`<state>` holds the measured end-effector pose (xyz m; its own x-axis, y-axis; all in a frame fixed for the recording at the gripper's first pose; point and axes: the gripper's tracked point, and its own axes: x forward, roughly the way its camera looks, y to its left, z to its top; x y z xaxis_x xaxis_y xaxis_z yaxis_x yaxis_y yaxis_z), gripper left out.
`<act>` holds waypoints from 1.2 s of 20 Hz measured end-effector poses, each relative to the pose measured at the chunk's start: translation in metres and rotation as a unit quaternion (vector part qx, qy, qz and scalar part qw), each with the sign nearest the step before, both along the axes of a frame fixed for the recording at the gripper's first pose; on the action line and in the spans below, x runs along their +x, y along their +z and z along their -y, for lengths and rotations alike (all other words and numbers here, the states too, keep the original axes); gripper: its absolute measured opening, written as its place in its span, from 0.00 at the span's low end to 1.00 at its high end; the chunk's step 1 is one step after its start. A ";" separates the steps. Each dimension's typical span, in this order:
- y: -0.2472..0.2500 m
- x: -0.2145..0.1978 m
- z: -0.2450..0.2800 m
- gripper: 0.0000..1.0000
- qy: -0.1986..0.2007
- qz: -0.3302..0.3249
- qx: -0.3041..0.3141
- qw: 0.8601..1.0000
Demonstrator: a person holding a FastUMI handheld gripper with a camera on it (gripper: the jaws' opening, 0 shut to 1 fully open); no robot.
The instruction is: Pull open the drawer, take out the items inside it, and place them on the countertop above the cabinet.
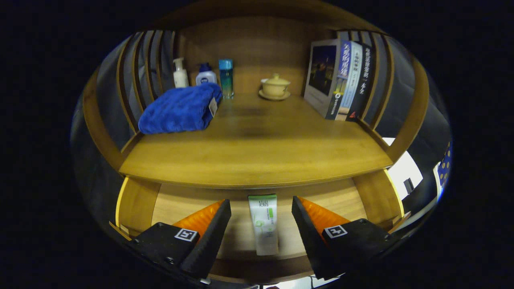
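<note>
The wooden drawer [341, 200] stands pulled out beneath the countertop [257, 148]. Inside it lies a white and green tube [264, 224], lengthwise, its cap end nearest me. My gripper [261, 208] hovers over the drawer, open, with the tube lying between the two fingers but below them, untouched. The back part of the drawer is hidden under the countertop's front edge.
On the countertop a folded blue towel [178, 109] lies at the left, with a white pump bottle [180, 73], a white and blue bottle [206, 75] and a teal bottle [226, 78] behind it. A lidded yellow cup on a saucer [275, 86] sits at the back. Books [339, 80] lean at the right.
</note>
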<state>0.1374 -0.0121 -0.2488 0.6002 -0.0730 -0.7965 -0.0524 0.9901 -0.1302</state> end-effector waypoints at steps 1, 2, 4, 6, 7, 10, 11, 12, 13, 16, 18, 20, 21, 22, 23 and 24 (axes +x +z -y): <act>-0.009 -0.001 0.003 0.99 0.001 -0.021 -0.007 1.000; -0.019 -0.003 0.004 0.98 -0.001 -0.043 -0.010 0.999; -0.039 -0.008 0.003 0.98 -0.009 -0.084 0.000 0.996; -0.052 -0.009 0.007 0.98 -0.019 -0.115 -0.003 0.993; -0.058 -0.006 0.011 0.98 -0.022 -0.123 -0.011 0.992; -0.072 -0.015 0.016 0.89 -0.031 -0.157 -0.016 0.987; -0.074 -0.017 0.016 0.84 -0.034 -0.166 -0.016 0.985; -0.077 -0.019 0.021 0.79 -0.038 -0.174 -0.019 0.984; -0.077 -0.021 0.023 0.74 -0.041 -0.181 -0.021 0.982; -0.066 -0.019 0.022 0.60 -0.049 -0.187 -0.007 0.981; -0.054 -0.013 0.020 0.50 -0.060 -0.177 0.004 0.982; -0.035 -0.005 0.018 0.40 -0.069 -0.164 0.011 0.984; -0.023 -0.002 0.016 0.40 -0.072 -0.159 0.014 0.985; -0.009 0.002 0.013 0.40 -0.070 -0.156 0.018 0.985; 0.005 0.005 0.009 0.40 -0.067 -0.154 0.021 0.986; -0.006 -0.010 0.013 0.40 -0.064 -0.150 0.023 0.986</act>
<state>0.1277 -0.0251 -0.2549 0.3260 -0.0915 -0.9409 0.0436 0.9957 -0.0817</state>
